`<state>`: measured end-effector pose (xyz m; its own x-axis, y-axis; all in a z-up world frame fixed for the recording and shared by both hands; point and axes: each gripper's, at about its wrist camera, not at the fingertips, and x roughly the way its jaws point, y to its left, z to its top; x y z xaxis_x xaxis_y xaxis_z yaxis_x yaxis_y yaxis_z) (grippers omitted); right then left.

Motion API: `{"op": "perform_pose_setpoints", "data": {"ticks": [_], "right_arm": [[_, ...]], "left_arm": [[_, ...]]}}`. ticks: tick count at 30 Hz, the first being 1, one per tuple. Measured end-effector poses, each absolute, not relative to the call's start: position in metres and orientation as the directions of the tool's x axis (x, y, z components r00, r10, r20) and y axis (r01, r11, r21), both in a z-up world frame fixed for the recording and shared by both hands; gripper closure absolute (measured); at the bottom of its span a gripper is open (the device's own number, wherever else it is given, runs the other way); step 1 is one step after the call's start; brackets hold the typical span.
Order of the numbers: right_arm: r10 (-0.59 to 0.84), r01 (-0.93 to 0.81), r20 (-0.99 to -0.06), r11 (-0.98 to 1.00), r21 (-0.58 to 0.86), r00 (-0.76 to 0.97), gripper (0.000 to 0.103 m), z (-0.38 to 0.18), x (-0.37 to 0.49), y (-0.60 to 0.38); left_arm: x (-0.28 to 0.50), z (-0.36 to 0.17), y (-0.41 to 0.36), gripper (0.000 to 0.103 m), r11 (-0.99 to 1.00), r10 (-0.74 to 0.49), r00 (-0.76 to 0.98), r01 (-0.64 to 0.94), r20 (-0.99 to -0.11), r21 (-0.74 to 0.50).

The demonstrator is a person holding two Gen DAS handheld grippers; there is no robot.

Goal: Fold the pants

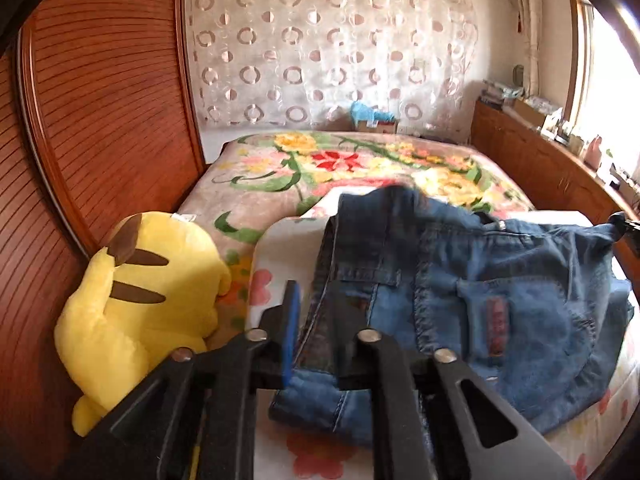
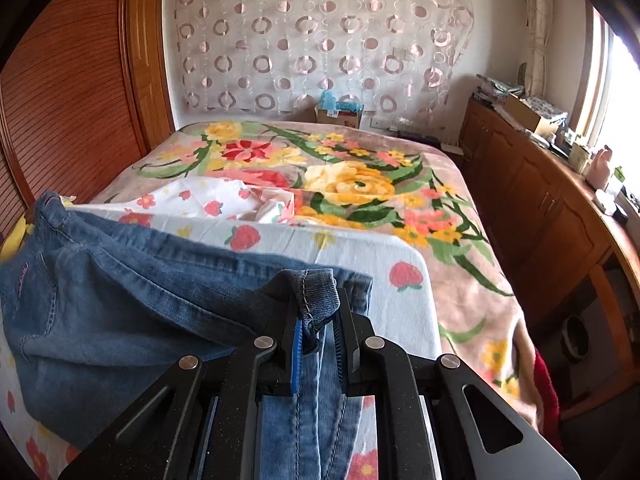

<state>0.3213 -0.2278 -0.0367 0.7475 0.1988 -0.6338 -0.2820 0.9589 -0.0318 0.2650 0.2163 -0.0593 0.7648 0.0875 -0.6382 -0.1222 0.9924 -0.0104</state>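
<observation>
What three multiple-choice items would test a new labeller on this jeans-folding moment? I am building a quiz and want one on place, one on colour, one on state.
1. Where does the yellow plush toy sit?
A. Left of the jeans, against the wooden wall
B. On the cabinet by the window
C. On top of the jeans

2. What colour are the pads inside the tongs' fingers?
A. Red
B. Blue
C. White

3. What are the right tongs doing?
A. Hanging open above the blanket
B. Gripping the plush toy
C. Clamped on denim

Key: 1 A, the yellow plush toy leans by the wooden wall, left of the jeans. 2 B, a blue pad shows. 3 C, the right tongs pinch a denim edge; the left tongs do too.
</observation>
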Motion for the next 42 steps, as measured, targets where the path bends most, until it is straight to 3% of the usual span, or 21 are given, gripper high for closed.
{"op": "perform_pose_setpoints", "data": {"ticks": [4, 8, 14, 16, 26, 31, 40, 41, 42], "right_arm": [[0.183, -0.266, -0.599, 0.963, -0.051, 0.780, 0.090, -0.024, 0.319, -0.225], [0.112, -0.220, -0.639, 0.971, -0.092, 0.761, 0.090, -0.034, 0.332, -0.218], [0.145, -0.242, -0.685, 0.969, -0.046, 0.714, 0.088, -0.067, 0.338, -0.218], [0.166, -0.250, -0.677, 0.968, -0.027, 0.717, 0.074, -0.069, 0.328, -0.224], [0.266, -0.346, -0.726, 0.937, 0.042, 0.634, 0.072, -0.083, 0.291, -0.264], [0.300, -0.330, -0.715, 0.938, 0.102, 0.631, 0.064, -0.086, 0.280, -0.280], [0.333, -0.316, -0.751, 0.933, 0.173, 0.571, 0.064, -0.105, 0.288, -0.271], [0.333, -0.319, -0.753, 0.932, 0.172, 0.568, 0.067, -0.106, 0.288, -0.269], [0.335, -0.327, -0.757, 0.930, 0.170, 0.561, 0.077, -0.106, 0.288, -0.267]], "left_arm": [[0.263, -0.053, 0.212, 0.052, 0.994, 0.086, 0.791, -0.109, -0.605, -0.001], [0.266, -0.050, 0.203, 0.040, 0.998, 0.047, 0.796, -0.066, -0.603, -0.009], [0.259, -0.049, 0.179, 0.040, 0.999, 0.017, 0.808, -0.031, -0.589, -0.013], [0.253, -0.048, 0.170, 0.040, 1.000, -0.009, 0.809, -0.009, -0.588, -0.027], [0.231, -0.047, 0.137, 0.040, 0.999, -0.049, 0.804, 0.037, -0.592, -0.032], [0.218, -0.048, 0.126, 0.040, 0.998, -0.059, 0.803, 0.042, -0.593, -0.043], [0.196, -0.049, 0.114, 0.040, 0.998, -0.066, 0.801, 0.042, -0.595, -0.053], [0.195, -0.049, 0.112, 0.040, 0.998, -0.067, 0.800, 0.043, -0.597, -0.054], [0.194, -0.050, 0.111, 0.040, 0.998, -0.068, 0.798, 0.045, -0.599, -0.053]]}}
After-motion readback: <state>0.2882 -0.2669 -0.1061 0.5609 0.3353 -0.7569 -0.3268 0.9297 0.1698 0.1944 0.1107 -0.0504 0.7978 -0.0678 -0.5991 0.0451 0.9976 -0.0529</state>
